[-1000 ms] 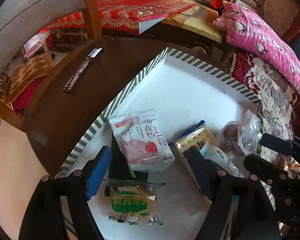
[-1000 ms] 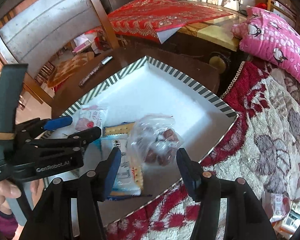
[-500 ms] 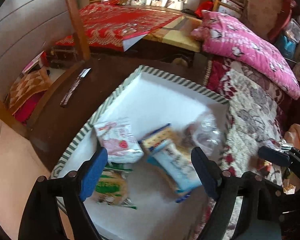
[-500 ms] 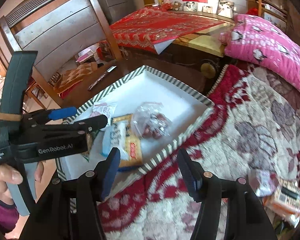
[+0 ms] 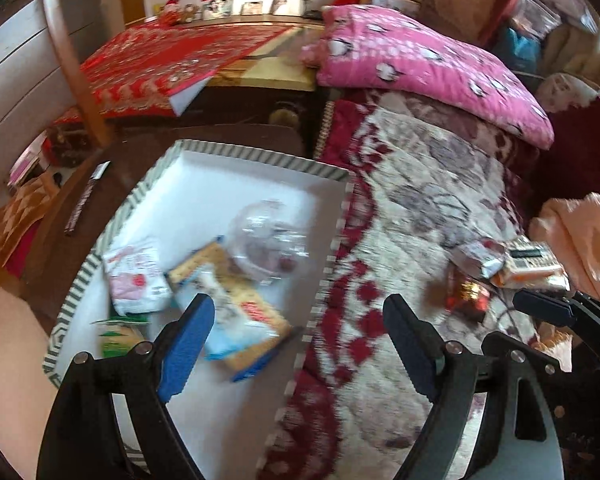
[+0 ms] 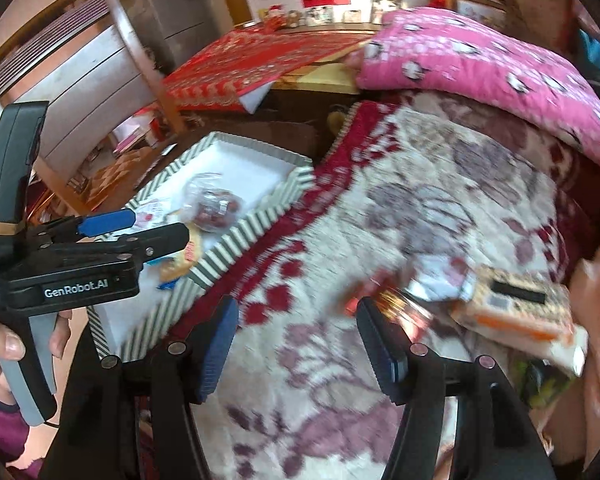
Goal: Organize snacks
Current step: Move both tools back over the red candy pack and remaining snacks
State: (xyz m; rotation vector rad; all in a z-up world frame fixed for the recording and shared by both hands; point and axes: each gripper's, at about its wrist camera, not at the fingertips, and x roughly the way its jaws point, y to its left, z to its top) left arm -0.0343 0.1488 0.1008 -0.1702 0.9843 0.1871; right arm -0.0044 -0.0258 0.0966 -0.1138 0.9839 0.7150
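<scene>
1. Left gripper [image 5: 296, 324], right gripper [image 6: 296, 336]: both agape, empty; swung off the striped tray [image 5: 148, 196].
2. Loose snacks [image 6: 512, 308]: blanket's [image 6: 380, 280] right edge, next pickup.
3. Tray holds sorted packets [image 5: 236, 312].

Left tool [image 5: 296, 330] fills the lower part of its own view, blue pads spread wide and nothing between them, both black arms angling up from the bottom edge. Right tool [image 6: 296, 344] sits low and central in its view, pads apart as well, gap empty, tilted downward. At the left edge of the right-wrist view the left tool shows side-on, its blue-tipped fingers [image 6: 108, 219] pointing toward frame centre. The person's left hand [image 6: 4, 350] grips its grey handle in the lower left corner, thumb across the front, a purple sleeve [image 6: 0, 432] beneath it.
</scene>
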